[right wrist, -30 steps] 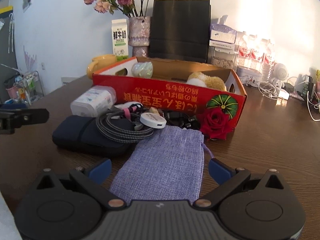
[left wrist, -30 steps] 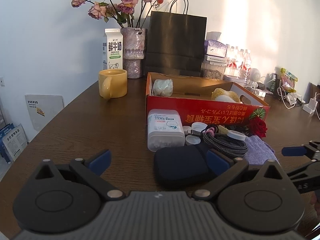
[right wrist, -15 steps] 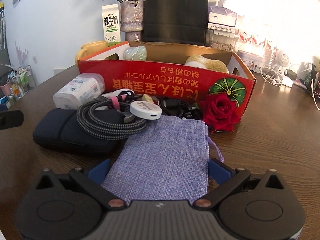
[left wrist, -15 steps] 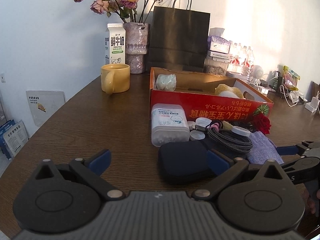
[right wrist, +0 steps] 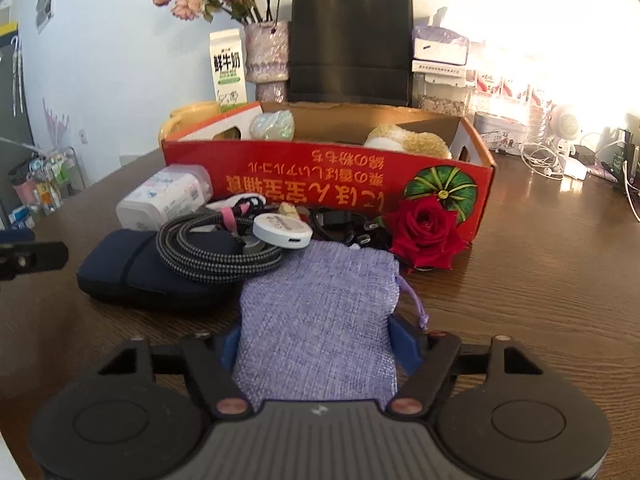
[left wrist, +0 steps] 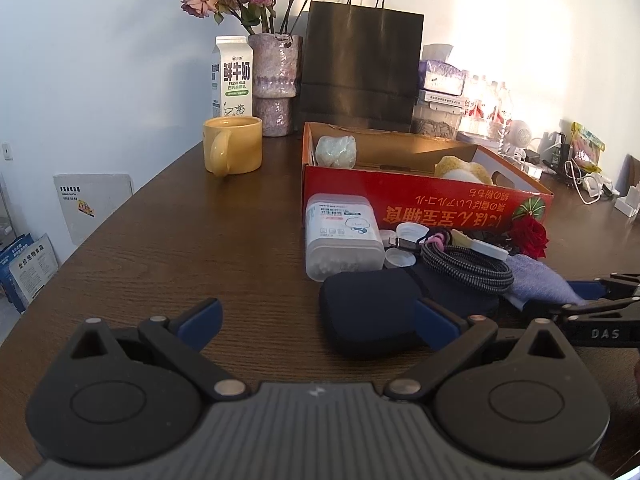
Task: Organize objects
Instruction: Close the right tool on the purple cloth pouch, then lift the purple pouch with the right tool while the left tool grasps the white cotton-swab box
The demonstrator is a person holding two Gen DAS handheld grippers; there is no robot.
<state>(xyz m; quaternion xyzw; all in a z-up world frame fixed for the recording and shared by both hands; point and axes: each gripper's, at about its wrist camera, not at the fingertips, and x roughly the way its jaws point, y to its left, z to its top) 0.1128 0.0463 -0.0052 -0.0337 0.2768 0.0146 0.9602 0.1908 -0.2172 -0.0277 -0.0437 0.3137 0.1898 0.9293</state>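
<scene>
A purple cloth pouch (right wrist: 320, 312) lies flat on the wooden table, between the jaws of my right gripper (right wrist: 316, 340). Its jaws are closing and the blue pads touch the pouch on both sides, bunching it narrower. Left of it a dark navy case (right wrist: 132, 268) carries a coiled braided cable (right wrist: 216, 248) and a white round disc (right wrist: 282, 230). A red rose (right wrist: 426, 228) rests against the red cardboard box (right wrist: 320, 184). My left gripper (left wrist: 316, 312) hovers open just before the navy case (left wrist: 368, 312), holding nothing. A clear cotton-swab box (left wrist: 340, 236) stands behind the case.
The red box holds a pale wrapped item (left wrist: 336, 150) and a yellow sponge (left wrist: 460, 168). A yellow mug (left wrist: 232, 148), milk carton (left wrist: 232, 76), flower vase (left wrist: 274, 88) and black paper bag (left wrist: 360, 68) stand at the back. Chargers and cords (right wrist: 560, 156) crowd the far right.
The right gripper's jaws have come in from wide open onto the sides of the purple pouch, which now looks narrower. The left gripper has stayed put and open.
</scene>
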